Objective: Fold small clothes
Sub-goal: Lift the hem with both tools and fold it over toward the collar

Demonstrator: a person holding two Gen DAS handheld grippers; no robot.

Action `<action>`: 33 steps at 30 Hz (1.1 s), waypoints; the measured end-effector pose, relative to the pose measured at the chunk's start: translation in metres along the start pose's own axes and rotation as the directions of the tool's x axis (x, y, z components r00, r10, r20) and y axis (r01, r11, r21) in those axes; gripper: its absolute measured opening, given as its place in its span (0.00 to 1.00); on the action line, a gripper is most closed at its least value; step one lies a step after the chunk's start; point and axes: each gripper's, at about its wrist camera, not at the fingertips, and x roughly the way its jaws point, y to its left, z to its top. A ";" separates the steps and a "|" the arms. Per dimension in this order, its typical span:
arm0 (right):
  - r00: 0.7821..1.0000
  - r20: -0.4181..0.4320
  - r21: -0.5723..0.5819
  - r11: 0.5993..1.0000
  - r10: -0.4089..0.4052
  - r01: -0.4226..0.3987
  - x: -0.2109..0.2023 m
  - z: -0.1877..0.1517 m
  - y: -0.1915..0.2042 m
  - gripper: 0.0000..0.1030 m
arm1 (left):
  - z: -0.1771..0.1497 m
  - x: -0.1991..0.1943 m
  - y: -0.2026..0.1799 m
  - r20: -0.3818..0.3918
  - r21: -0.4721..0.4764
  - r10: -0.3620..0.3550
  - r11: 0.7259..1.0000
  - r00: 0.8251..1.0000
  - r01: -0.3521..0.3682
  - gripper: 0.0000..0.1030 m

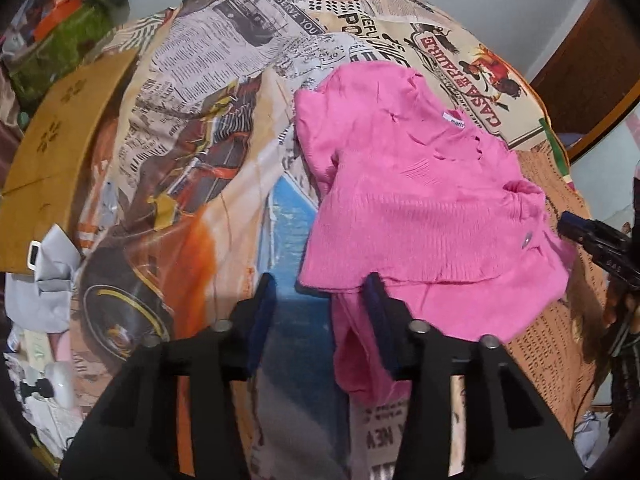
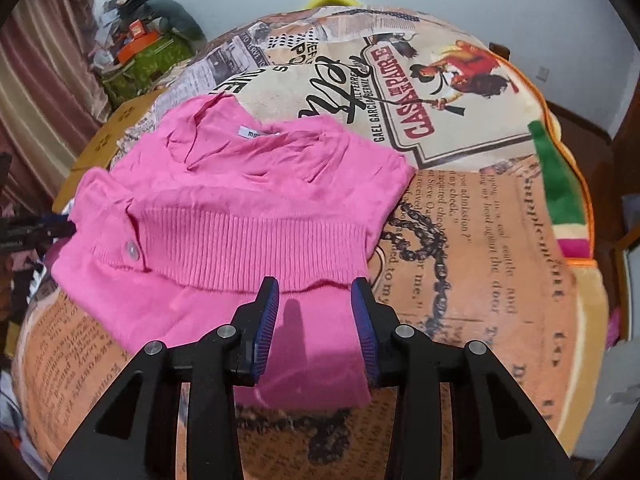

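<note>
- We see the bright pink knitted sweater (image 2: 248,200) lying partly folded on the newspaper-print bedspread (image 2: 480,240), its ribbed hem turned over.
- Our left gripper (image 1: 320,292) has jaws apart, one finger on a pink sleeve.
- Our right gripper (image 2: 314,296) hangs over the sweater's near edge, jaws apart, holding nothing.
- A brown cardboard box (image 1: 56,152) sits left of the sweater; a cluttered pile (image 2: 140,52) lies behind.

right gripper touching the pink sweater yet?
Cannot tell. In the right wrist view the right gripper stands open over the pink sweater, which shows between the fingers; no plain contact or gap.
</note>
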 end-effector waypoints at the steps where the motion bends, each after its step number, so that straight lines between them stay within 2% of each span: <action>1: 1.000 0.002 0.008 1.000 0.003 -0.003 0.004 0.003 -0.001 0.33 | 0.000 0.000 -0.001 0.002 0.001 -0.007 1.000 1.000 0.007 0.26; 4: 1.000 -0.007 0.023 1.000 -0.019 0.019 0.016 0.007 -0.004 0.33 | 0.002 -0.001 -0.005 0.007 0.010 -0.022 1.000 1.000 0.022 0.13; 6: 0.999 -0.022 0.040 0.999 -0.032 0.033 0.024 0.008 -0.009 0.33 | 0.002 -0.001 -0.009 0.014 0.031 -0.015 0.999 1.000 0.015 0.08; 10: 0.998 -0.053 0.071 0.997 -0.022 0.026 0.036 0.005 -0.017 0.33 | 0.002 -0.007 -0.017 0.052 0.067 0.021 0.997 0.998 -0.025 0.06; 12: 0.998 -0.056 0.076 0.997 -0.003 0.007 0.037 0.004 -0.018 0.21 | 0.003 -0.012 -0.019 0.075 0.077 0.036 0.996 0.997 -0.042 0.06; 13: 0.998 -0.062 0.074 0.997 -0.007 0.011 0.038 0.004 -0.018 0.11 | 0.004 -0.015 -0.019 0.089 0.081 0.043 0.995 0.995 -0.051 0.06; 14: 0.998 -0.061 0.069 0.998 -0.008 0.012 0.037 0.005 -0.017 0.07 | 0.005 -0.019 -0.019 0.102 0.083 0.048 0.995 0.994 -0.056 0.06; 15: 0.998 -0.058 0.056 0.998 -0.011 0.014 0.035 0.005 -0.015 0.07 | 0.006 -0.022 -0.020 0.110 0.086 0.049 0.995 0.993 -0.058 0.06; 18: 0.999 -0.025 0.024 0.999 -0.030 0.030 0.024 0.007 -0.011 0.05 | 0.011 -0.031 -0.022 0.137 0.096 0.058 0.993 0.989 -0.071 0.06; 23: 0.999 0.048 0.006 1.000 -0.015 0.015 -0.006 0.015 -0.007 0.05 | 0.027 -0.046 -0.029 0.188 0.105 0.047 0.992 0.981 -0.068 0.06; 28: 0.991 0.136 0.007 1.000 -0.009 0.008 -0.033 0.040 -0.006 0.04 | 0.054 -0.056 -0.039 0.239 0.104 0.044 0.992 0.970 -0.070 0.06; 33: 0.980 0.196 0.036 0.999 -0.017 0.010 -0.036 0.069 -0.013 0.04 | 0.088 -0.048 -0.040 0.247 0.070 0.035 0.996 0.968 -0.054 0.06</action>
